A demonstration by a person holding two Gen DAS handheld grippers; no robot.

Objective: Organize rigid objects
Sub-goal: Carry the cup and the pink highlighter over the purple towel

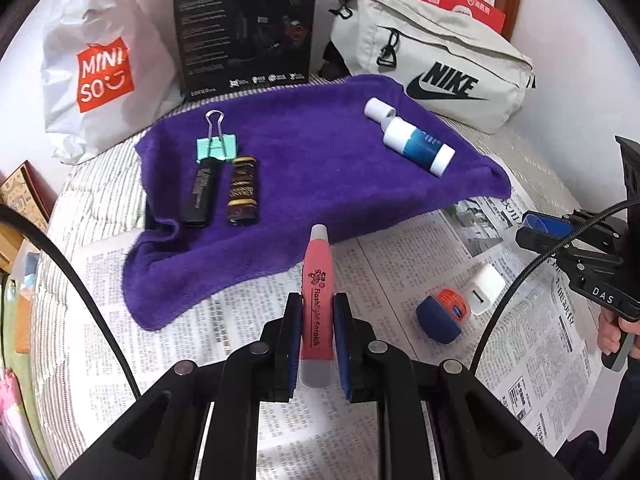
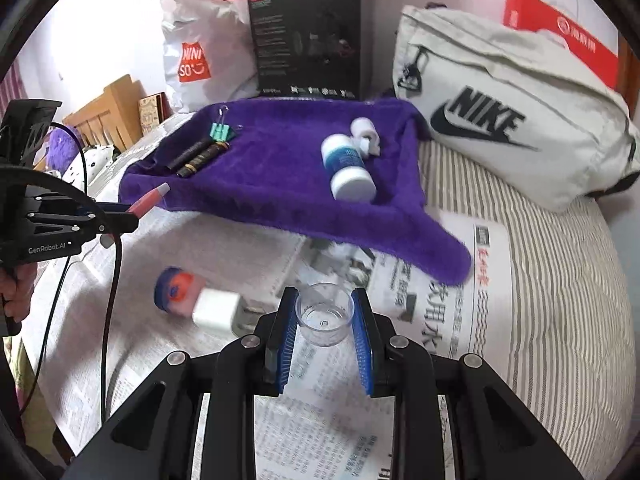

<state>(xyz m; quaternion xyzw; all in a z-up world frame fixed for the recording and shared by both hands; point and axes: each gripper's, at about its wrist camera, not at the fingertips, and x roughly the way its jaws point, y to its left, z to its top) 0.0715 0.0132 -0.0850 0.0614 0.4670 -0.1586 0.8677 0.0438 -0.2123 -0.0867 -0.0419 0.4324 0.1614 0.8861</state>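
The pink flashlight pen [image 1: 317, 300] was clamped near its tail in the left gripper [image 1: 318, 344]; the clear cup [image 2: 325, 314] was pinched in the right gripper [image 2: 325, 340]. Either could have slipped onto the newspaper [image 1: 400, 280].

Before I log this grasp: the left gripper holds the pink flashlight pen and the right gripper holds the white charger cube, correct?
Not quite. The left gripper does hold the pink flashlight pen, but the right gripper holds a clear plastic cup, as the right wrist view shows. The white charger cube lies on the newspaper.
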